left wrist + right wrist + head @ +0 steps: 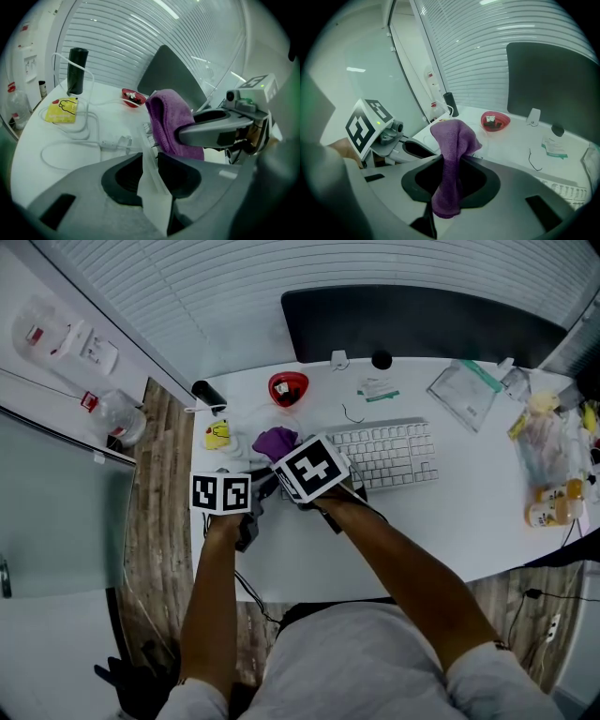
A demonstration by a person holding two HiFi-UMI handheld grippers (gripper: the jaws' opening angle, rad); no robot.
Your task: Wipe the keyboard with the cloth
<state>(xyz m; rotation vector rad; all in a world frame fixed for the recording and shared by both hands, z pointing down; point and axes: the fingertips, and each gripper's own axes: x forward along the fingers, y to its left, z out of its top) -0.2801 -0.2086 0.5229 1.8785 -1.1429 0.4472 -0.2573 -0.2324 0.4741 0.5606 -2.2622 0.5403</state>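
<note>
A white keyboard point(389, 454) lies across the middle of the white desk point(469, 521). My right gripper point(284, 454) hovers at the keyboard's left end, shut on a purple cloth point(451, 140) that bunches up out of its jaws and hangs below them. The cloth point(275, 440) also shows in the head view. My left gripper point(149, 161) is just left of the right one. Its pads press on a thin white edge point(154, 197) that looks like the keyboard's left corner, with keys visible just beyond. The right gripper's finger point(218, 130) reaches past the cloth point(168, 119).
A red bowl point(288, 387), a yellow packet point(217, 434) and a black cylinder point(208, 393) with white cables point(75, 140) sit behind the grippers. A dark screen point(422, 324) stands at the back. A plastic bag point(464, 390) and bottles point(553, 507) crowd the right side.
</note>
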